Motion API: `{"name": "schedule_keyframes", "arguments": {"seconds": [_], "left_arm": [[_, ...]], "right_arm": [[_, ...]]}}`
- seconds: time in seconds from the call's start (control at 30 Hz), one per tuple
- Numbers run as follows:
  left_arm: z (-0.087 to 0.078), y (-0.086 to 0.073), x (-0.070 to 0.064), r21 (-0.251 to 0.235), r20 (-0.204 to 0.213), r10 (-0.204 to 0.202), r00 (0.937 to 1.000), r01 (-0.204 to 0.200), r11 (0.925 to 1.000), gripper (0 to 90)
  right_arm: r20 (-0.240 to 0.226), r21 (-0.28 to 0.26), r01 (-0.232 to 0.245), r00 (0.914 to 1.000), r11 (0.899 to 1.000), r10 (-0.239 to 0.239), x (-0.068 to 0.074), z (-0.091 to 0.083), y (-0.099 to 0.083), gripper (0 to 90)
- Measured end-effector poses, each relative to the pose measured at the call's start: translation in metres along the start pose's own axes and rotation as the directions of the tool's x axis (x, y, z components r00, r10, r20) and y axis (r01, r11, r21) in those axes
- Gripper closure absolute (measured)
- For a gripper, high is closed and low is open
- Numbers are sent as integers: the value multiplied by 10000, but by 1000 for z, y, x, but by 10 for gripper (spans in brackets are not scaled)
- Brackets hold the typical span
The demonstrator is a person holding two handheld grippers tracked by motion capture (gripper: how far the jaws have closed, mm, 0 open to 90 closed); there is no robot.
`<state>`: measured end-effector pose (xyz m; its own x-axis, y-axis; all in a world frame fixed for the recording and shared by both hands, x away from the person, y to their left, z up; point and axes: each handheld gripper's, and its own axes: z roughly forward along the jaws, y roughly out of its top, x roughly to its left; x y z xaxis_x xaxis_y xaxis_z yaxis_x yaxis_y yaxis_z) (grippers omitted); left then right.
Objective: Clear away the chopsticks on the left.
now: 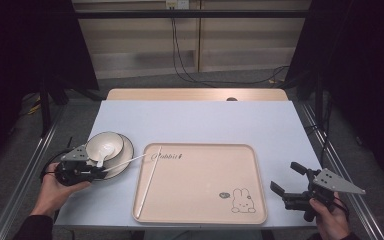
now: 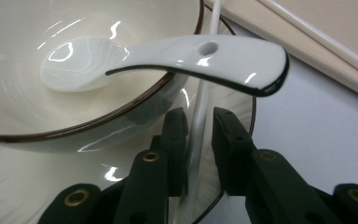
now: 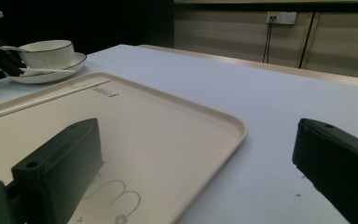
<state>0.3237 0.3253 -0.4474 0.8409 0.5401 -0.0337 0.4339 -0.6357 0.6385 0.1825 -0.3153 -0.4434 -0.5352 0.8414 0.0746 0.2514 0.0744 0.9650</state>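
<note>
I have the left gripper [image 2: 199, 126] pinching a thin white chopstick [image 2: 200, 116] over the glossy saucer [image 2: 23, 186], beside the brown-rimmed ceramic bowl [image 2: 18, 56] holding a glazed white spoon [image 2: 168, 56]. Right gripper [image 3: 191, 163] jaws spread wide above the matte beige tray [image 3: 177, 121].

White chopstick [image 2: 199, 116] between left tongs [image 2: 199, 128], slanting across plate [image 2: 37, 186] rim.

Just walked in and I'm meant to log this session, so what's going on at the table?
A person works two hand-held grippers. The left gripper has its jaws around a white chopstick lying across the plate, beside the bowl holding a white ceramic spoon. Another chopstick lies on the beige tray. The right gripper waits open, right of the tray.
</note>
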Motion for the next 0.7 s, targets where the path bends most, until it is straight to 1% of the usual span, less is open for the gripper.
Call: {"name": "schedule_keyframes", "arguments": {"seconds": [0.03,0.07,0.1,0.13,0.17,0.2,0.33,0.37,0.4,0.43,0.47,0.5,0.53,0.57,0.6,0.67,0.7], "left_arm": [[2,0,0,51,34,22,10000,-22,10000,763],[3,1,-1,46,86,-40,10000,40,10000,783],[3,1,0,85,96,116,9999,-117,9999,794],[3,1,-1,72,145,114,9998,-115,9999,809],[4,1,-1,76,241,94,9997,-96,9999,827],[4,2,-1,93,240,112,9996,-115,9999,838],[3,2,0,101,289,66,9996,-69,9999,844],[3,2,0,90,308,37,9995,-40,10000,845],[3,2,-1,32,383,-30,9993,29,10000,845],[2,2,-1,-67,351,-83,9994,86,9999,845],[2,2,-2,-143,430,-220,9988,227,9996,846],[1,2,-2,-109,359,-159,9992,163,9998,846],[0,3,-2,-107,346,-226,9991,230,9997,846],[0,3,-3,-123,471,-321,9984,327,9994,846],[-2,4,-3,-151,463,-335,9984,342,9993,846],[-3,5,-5,-277,535,-560,9970,575,9980,847],[-4,5,-5,-271,527,-590,9969,605,9978,847]], "right_arm": [[22,-24,13,10000,10000,-13,0,0,0,9],[28,-32,-22,10000,10000,22,0,0,0,9],[28,-23,-4,10000,10000,4,0,0,0,9],[68,-64,-57,10000,10000,58,0,0,0,9],[29,-17,15,10000,10000,-15,0,0,0,9],[26,-11,21,10000,10000,-21,0,0,0,9],[13,-9,-47,10000,10000,47,0,0,0,9],[12,8,7,10000,10000,-7,0,0,0,9],[3,-10,35,10000,10000,-35,0,0,0,9],[-2,-3,26,10000,10000,-26,0,0,0,9],[-12,-1,25,10000,10000,-25,0,0,0,9],[-7,-3,23,10000,10000,-23,0,0,0,9],[-1,-8,25,10000,10000,-25,0,0,0,9],[4,-13,16,10000,10000,-16,0,0,0,9],[-4,-11,18,10000,10000,-18,0,0,0,9],[9,-22,0,10000,10000,0,0,0,0,9],[19,-32,-16,10000,10000,16,0,0,0,9]]}}
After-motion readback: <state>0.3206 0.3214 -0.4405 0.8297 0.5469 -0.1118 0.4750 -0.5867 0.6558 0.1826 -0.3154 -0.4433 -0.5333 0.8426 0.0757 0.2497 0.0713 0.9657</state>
